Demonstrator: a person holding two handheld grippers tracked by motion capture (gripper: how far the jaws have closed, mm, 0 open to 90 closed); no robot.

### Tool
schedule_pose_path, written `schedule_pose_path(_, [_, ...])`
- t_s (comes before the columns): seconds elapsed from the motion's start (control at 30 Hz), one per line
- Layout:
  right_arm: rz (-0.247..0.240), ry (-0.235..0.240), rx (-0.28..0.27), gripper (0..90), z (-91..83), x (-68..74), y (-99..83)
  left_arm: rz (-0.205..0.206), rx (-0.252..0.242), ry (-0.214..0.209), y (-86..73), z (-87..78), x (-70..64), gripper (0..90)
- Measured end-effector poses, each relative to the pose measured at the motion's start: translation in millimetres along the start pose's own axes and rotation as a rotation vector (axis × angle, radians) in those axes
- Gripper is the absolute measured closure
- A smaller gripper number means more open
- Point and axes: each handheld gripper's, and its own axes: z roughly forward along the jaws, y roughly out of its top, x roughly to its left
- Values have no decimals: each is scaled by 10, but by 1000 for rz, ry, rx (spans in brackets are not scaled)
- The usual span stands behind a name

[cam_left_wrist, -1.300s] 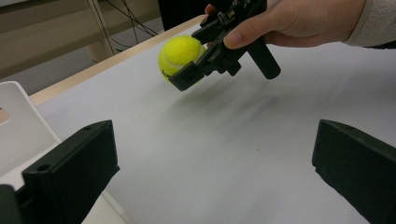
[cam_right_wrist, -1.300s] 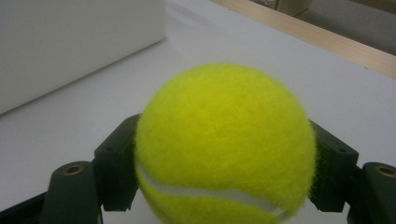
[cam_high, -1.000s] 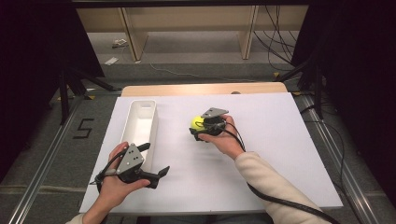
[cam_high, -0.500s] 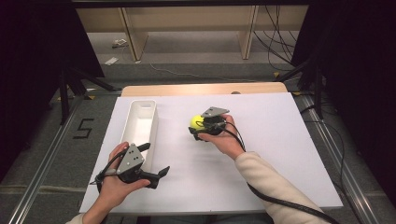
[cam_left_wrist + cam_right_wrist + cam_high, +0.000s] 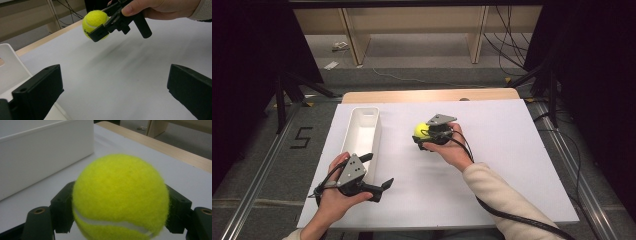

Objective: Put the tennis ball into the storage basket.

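Note:
A yellow tennis ball (image 5: pixel 420 131) (image 5: pixel 93 22) (image 5: pixel 120 197) is clamped between the jaws of my right gripper (image 5: pixel 423 135) (image 5: pixel 100 27), held a little above the white table near its middle. A long white bin (image 5: pixel 362 131) (image 5: pixel 37 157) lies to the left of the ball, its inside bare. My left gripper (image 5: pixel 379 172) rests low at the front left beside the bin's near end, jaws wide apart with nothing between them.
The white tabletop (image 5: pixel 512 150) has a wooden strip (image 5: pixel 432 95) along its far edge. Cables trail from both grippers off the front edge. Wooden shelf legs (image 5: pixel 354 40) stand on the floor beyond the table.

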Motion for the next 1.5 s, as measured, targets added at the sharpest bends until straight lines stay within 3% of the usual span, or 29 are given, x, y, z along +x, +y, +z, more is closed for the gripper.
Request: schedule_pose_path(1.5, [-7,16,-30,266,-42,82,76,1,0,0,-1,0,-1,0])
